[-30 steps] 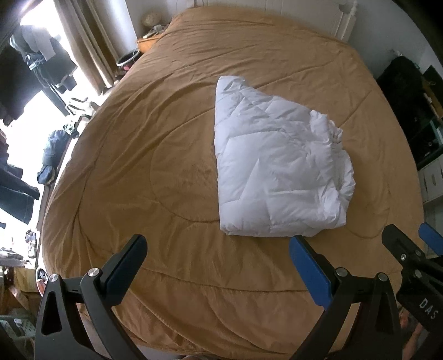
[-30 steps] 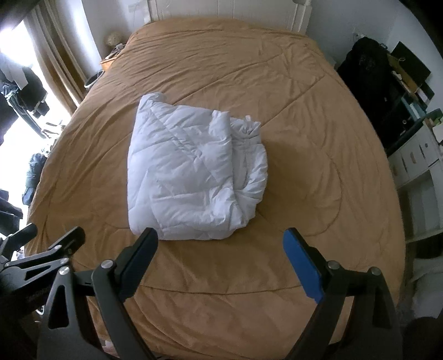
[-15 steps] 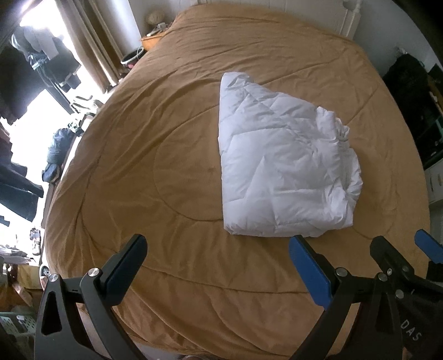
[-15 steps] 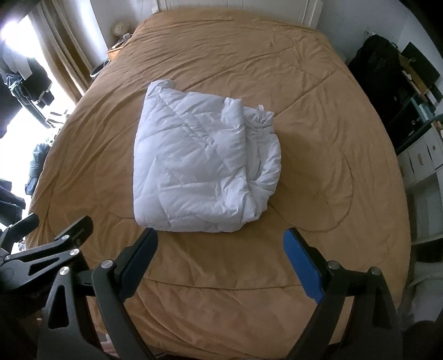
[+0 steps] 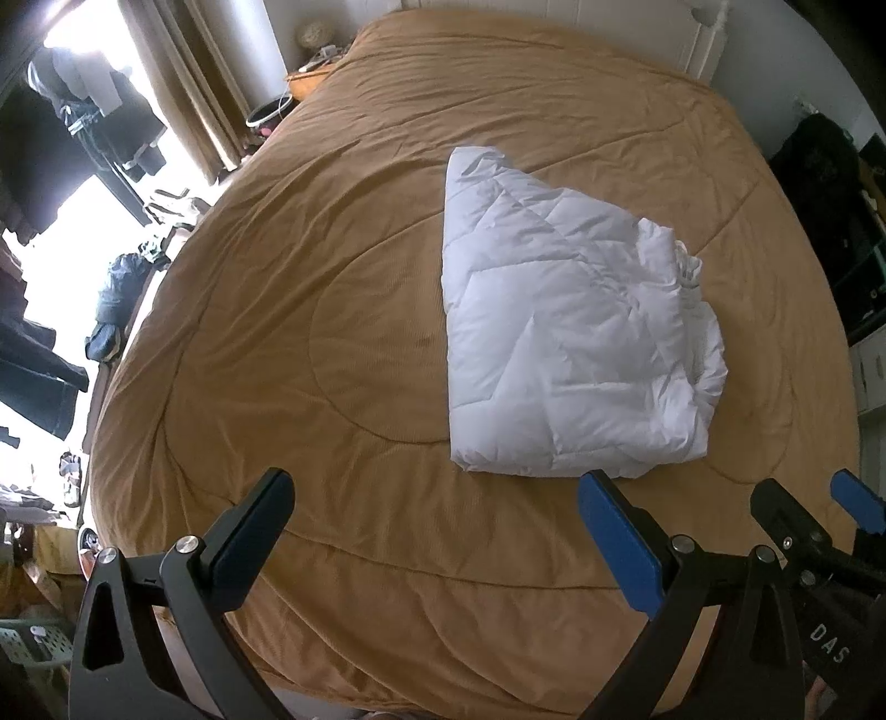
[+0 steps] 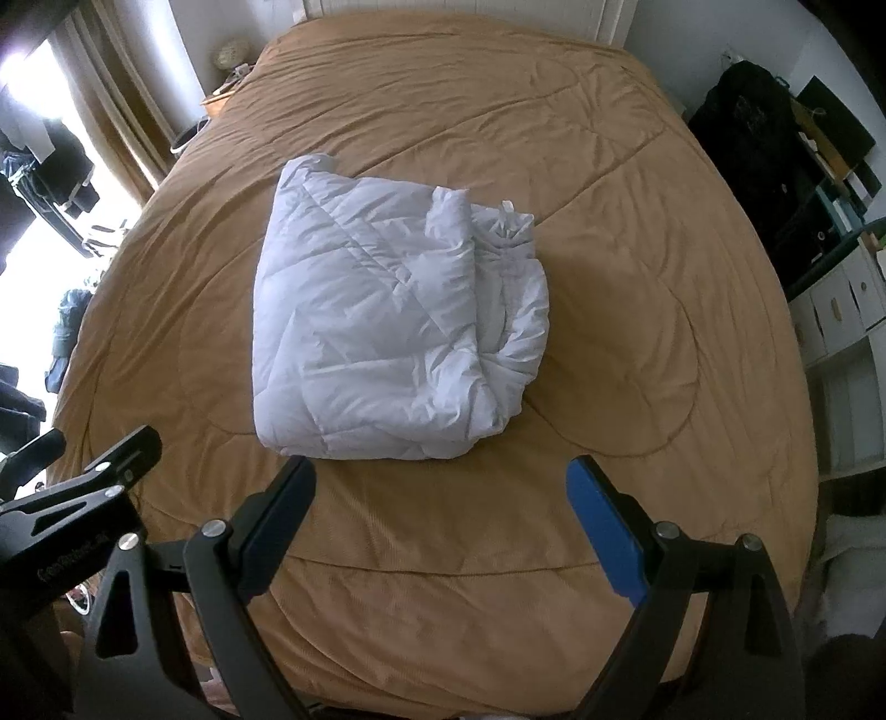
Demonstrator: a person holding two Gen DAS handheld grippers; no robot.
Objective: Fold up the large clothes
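A white quilted padded garment [image 5: 565, 343] [image 6: 382, 327] lies folded into a thick rectangular bundle on the brown bedspread [image 5: 332, 332] [image 6: 637, 310]. Its loose rumpled edges face right and a small white loop sticks up at its far right corner. My left gripper [image 5: 437, 531] is open above the bed's near edge, to the left of the bundle's near edge. My right gripper [image 6: 440, 520] is open too, just short of the bundle's near edge, with nothing between its fingers. Each gripper shows at the edge of the other's view.
A white headboard [image 6: 459, 11] stands at the far end. Curtains [image 5: 183, 83] and hanging dark clothes [image 5: 83, 116] fill the left side by a bright window. Dark bags [image 6: 747, 127] and white drawers [image 6: 841, 310] stand along the right of the bed.
Both grippers have moved forward and lower toward the bed, so the folded garment looks larger and closer. Both stay open.
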